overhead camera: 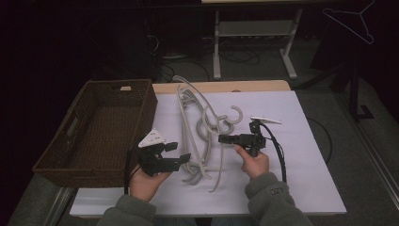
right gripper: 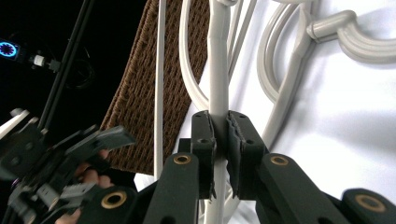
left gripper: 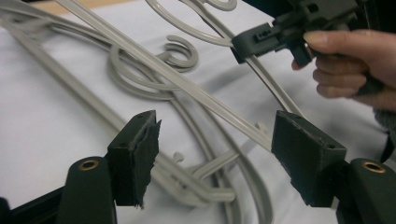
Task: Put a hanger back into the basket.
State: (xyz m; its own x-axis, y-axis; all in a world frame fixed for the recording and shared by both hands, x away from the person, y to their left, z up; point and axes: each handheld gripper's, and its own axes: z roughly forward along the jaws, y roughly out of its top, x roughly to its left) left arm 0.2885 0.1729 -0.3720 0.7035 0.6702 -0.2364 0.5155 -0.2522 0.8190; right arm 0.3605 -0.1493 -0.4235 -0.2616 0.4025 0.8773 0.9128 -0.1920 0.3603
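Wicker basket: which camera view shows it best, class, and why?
The high view: the whole wicker basket sits at the table's left, showing rim, walls and inside. The right gripper view catches a strip of its woven wall. The left gripper view looks at hangers instead.

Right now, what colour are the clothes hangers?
Pale grey clothes hangers, best in the left gripper view.

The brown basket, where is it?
In the high view the brown woven basket sits at the table's left edge, just left of the pile of hangers, with the left tongs beside its near right corner.

Grey-green sleeves w/ ribbed cuffs; black grippers, left [overhead camera: 179, 151] & right [overhead camera: 222, 139], w/ brass-ringed screws, black cables.
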